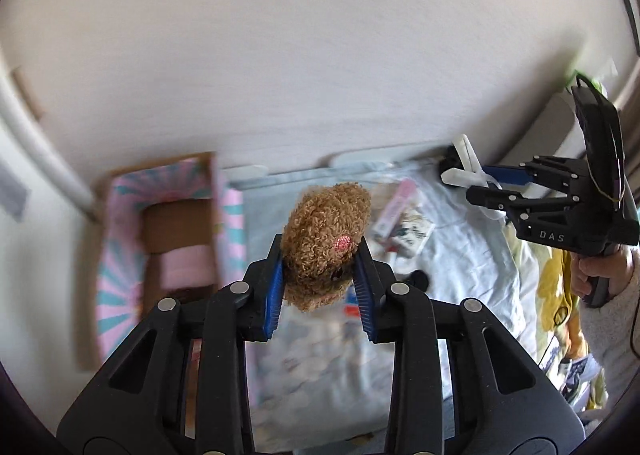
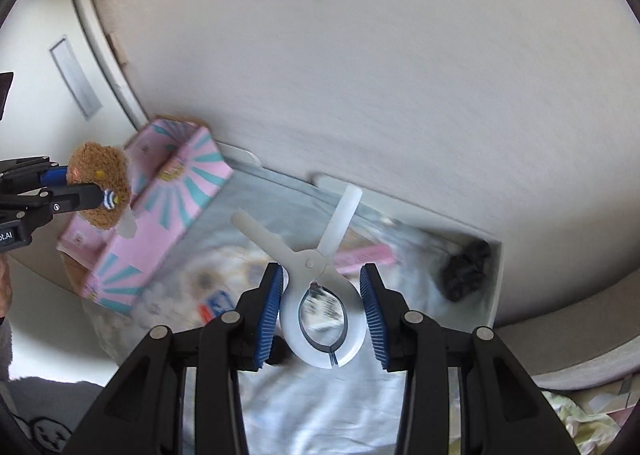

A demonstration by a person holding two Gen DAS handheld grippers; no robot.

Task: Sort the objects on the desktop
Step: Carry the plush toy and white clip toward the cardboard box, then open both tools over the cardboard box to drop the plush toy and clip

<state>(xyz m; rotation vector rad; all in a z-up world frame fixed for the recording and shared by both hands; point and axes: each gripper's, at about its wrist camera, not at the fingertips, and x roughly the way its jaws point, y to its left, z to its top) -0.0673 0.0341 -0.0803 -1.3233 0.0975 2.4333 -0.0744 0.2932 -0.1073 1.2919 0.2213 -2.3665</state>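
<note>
My left gripper (image 1: 320, 287) is shut on a brown curly plush toy (image 1: 326, 243) and holds it in the air above the pale cloth, just right of the pink and teal cardboard box (image 1: 124, 211). The toy also shows in the right wrist view (image 2: 100, 183), beside the box (image 2: 176, 199). My right gripper (image 2: 322, 315) is shut on a large white plastic clip (image 2: 316, 271), its handles pointing away. From the left wrist view the right gripper (image 1: 488, 187) holds the clip (image 1: 466, 167) at the far right.
The open box holds a pink roll (image 1: 186, 259). A pale blue cloth (image 1: 460, 255) covers the surface, with a pink tube (image 2: 364, 255), printed cards (image 1: 412, 235) and a black fluffy object (image 2: 466, 271) on it. A white wall stands right behind.
</note>
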